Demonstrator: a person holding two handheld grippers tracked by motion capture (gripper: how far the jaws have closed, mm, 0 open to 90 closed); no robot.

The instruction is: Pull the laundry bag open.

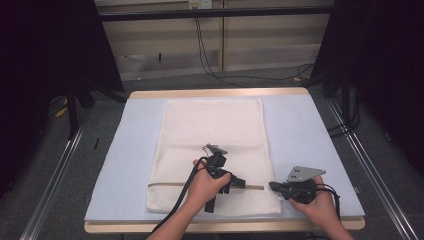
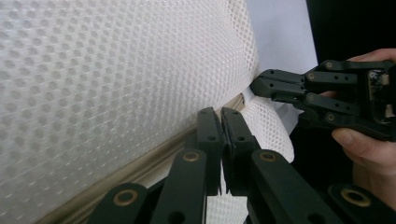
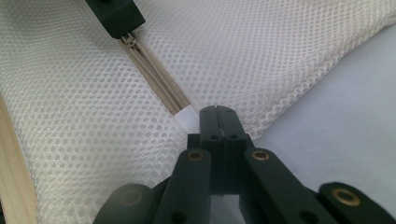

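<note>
High view: we see a white mesh laundry bag [image 1: 212, 150] lying flat on the pale blue table cover [image 1: 310, 145], zipper [image 1: 170, 184] running across near the person's edge. The left gripper [image 1: 239, 183] sits on the zipper line; the right gripper [image 1: 273, 186] is at the bag's right edge.

Left gripper view: the left gripper [image 2: 221, 114] has its jaws pressed together at the zipper tape [image 2: 140, 165]; what they pinch we cannot tell.

Right gripper view: the right gripper [image 3: 217, 112] is clamped shut at the zipper's white end tab [image 3: 187, 115].
</note>
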